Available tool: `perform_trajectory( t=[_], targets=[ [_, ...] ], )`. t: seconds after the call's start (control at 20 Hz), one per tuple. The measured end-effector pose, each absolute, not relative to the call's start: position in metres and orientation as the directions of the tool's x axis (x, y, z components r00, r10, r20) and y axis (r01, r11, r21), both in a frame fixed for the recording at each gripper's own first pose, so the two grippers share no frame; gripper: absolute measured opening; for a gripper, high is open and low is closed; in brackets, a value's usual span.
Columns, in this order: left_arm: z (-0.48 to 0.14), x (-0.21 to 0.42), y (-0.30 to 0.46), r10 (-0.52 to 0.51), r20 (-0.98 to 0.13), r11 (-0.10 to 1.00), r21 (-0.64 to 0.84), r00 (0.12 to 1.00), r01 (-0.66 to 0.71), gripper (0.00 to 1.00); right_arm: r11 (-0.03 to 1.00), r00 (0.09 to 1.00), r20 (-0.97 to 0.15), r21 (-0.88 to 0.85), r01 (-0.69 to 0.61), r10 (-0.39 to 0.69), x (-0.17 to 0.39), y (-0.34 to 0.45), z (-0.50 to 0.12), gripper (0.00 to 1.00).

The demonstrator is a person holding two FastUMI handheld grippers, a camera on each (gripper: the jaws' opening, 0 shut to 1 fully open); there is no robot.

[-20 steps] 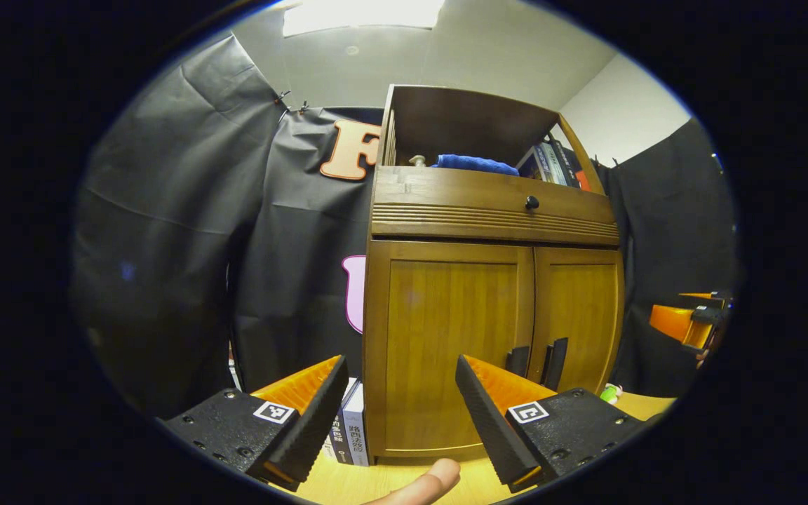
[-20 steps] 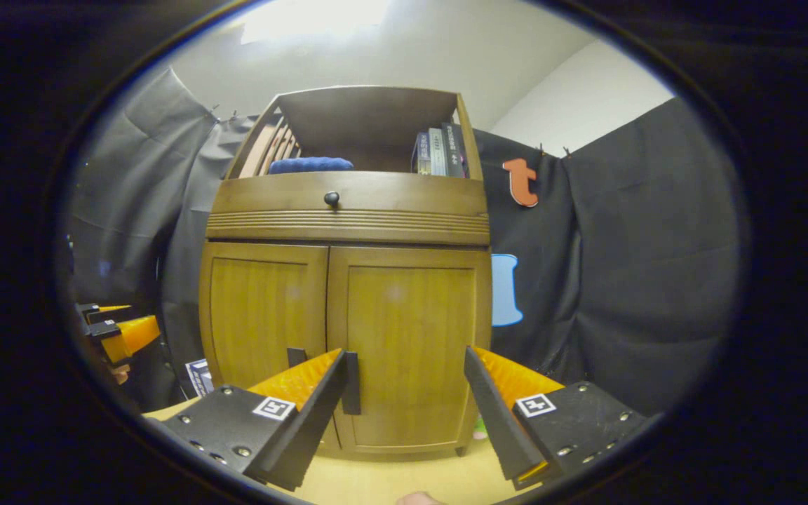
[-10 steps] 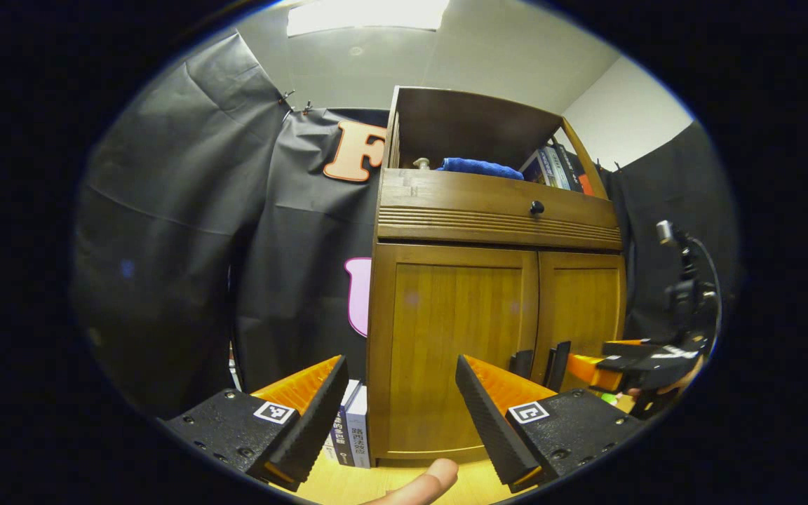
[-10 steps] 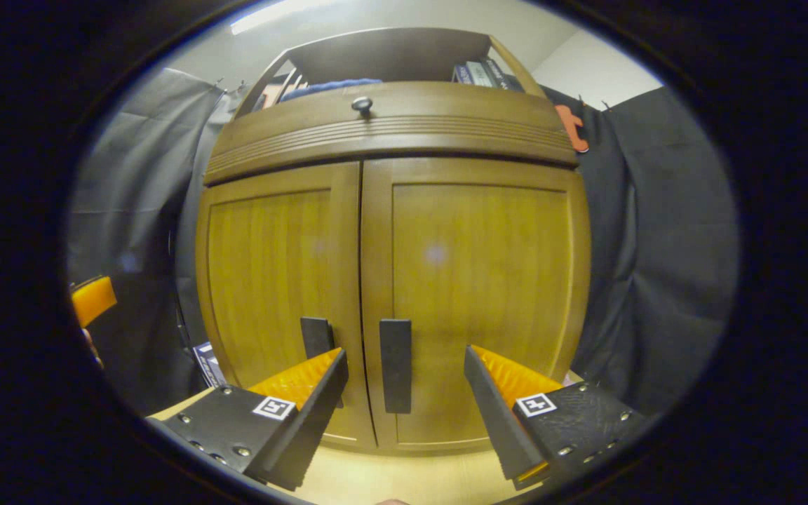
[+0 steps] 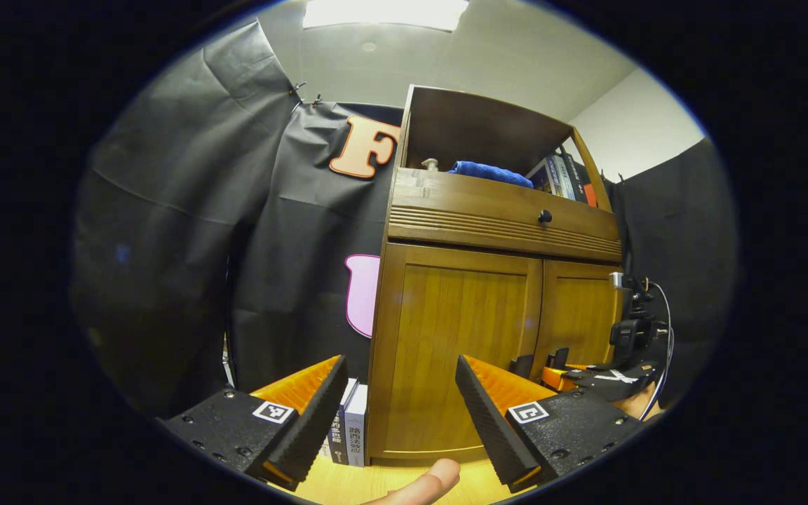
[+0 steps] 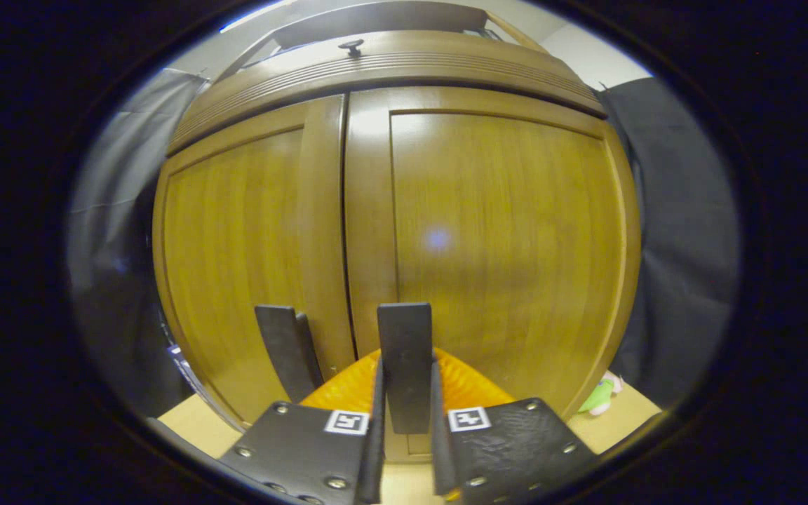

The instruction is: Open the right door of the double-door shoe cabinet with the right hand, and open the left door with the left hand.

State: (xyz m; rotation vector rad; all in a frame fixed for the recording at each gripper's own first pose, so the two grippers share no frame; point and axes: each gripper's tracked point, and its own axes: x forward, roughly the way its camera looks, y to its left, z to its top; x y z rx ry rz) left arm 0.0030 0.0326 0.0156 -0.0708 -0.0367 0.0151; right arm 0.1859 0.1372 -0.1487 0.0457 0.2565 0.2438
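The wooden shoe cabinet [image 5: 446, 337] stands on a table with both doors closed. In the right gripper view, my right gripper [image 6: 406, 370] is shut on the dark vertical handle [image 6: 405, 330] of the right door [image 6: 509, 238]. The left door [image 6: 236, 245] has its own dark handle [image 6: 285, 347] just to the left, untouched. In the left gripper view, my left gripper [image 5: 400, 362] is open and empty, a short way in front of the left door [image 5: 460, 351]. Farther right in that view, the right gripper [image 5: 572, 375] sits at the handles [image 5: 522, 365].
A drawer with a dark knob [image 5: 545, 217] runs above the doors. The open top shelf holds a blue cloth [image 5: 492, 173] and books [image 5: 562, 175]. More books [image 5: 348, 431] stand against the cabinet's left side. A green toy [image 6: 597, 400] lies on the table [image 6: 193, 428] by its right side.
The right gripper moved in close to the cabinet and shut on the right door's handle. The left gripper stayed open and shifted only slightly. Both doors remain closed.
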Motion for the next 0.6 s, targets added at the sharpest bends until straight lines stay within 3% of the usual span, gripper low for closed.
perform_trajectory(
  t=[0.05, 0.25, 0.3, 0.35, 0.5, 0.55, 0.6],
  targets=[
    [0.015, 0.004, 0.033, 0.015, 0.031, 0.997, -0.072, 0.999, -0.013, 0.95, 0.966, 0.934, -0.245, 0.088, -0.244, 0.258, 0.184, 0.136, -0.149, 0.27],
    [0.009, 0.009, 0.029, 0.006, 0.009, 0.997, -0.073, 1.0, -0.005, 0.92, 0.954, 0.922, -0.247, 0.121, -0.274, 0.297, 0.18, 0.14, -0.149, 0.26],
    [0.008, 0.01, 0.03, 0.006, 0.006, 0.998, -0.07, 1.0, -0.005, 0.92, 0.951, 0.92, -0.247, 0.124, -0.283, 0.306, 0.179, 0.14, -0.147, 0.3],
    [0.008, 0.011, 0.03, 0.007, 0.003, 0.998, -0.068, 1.0, -0.007, 0.96, 0.948, 0.917, -0.246, 0.128, -0.291, 0.315, 0.178, 0.14, -0.146, 0.26],
    [0.006, 0.012, 0.029, 0.012, -0.002, 0.998, -0.063, 1.0, -0.012, 0.92, 0.936, 0.908, -0.233, 0.141, -0.323, 0.348, 0.173, 0.141, -0.142, 0.27],
    [0.006, 0.012, 0.029, 0.012, -0.002, 0.998, -0.06, 1.0, -0.012, 0.95, 0.932, 0.907, -0.225, 0.148, -0.331, 0.357, 0.171, 0.14, -0.142, 0.26],
    [0.005, 0.012, 0.028, 0.011, -0.003, 0.998, -0.056, 1.0, -0.011, 0.92, 0.929, 0.904, -0.222, 0.152, -0.337, 0.364, 0.17, 0.139, -0.142, 0.27]
  ],
)
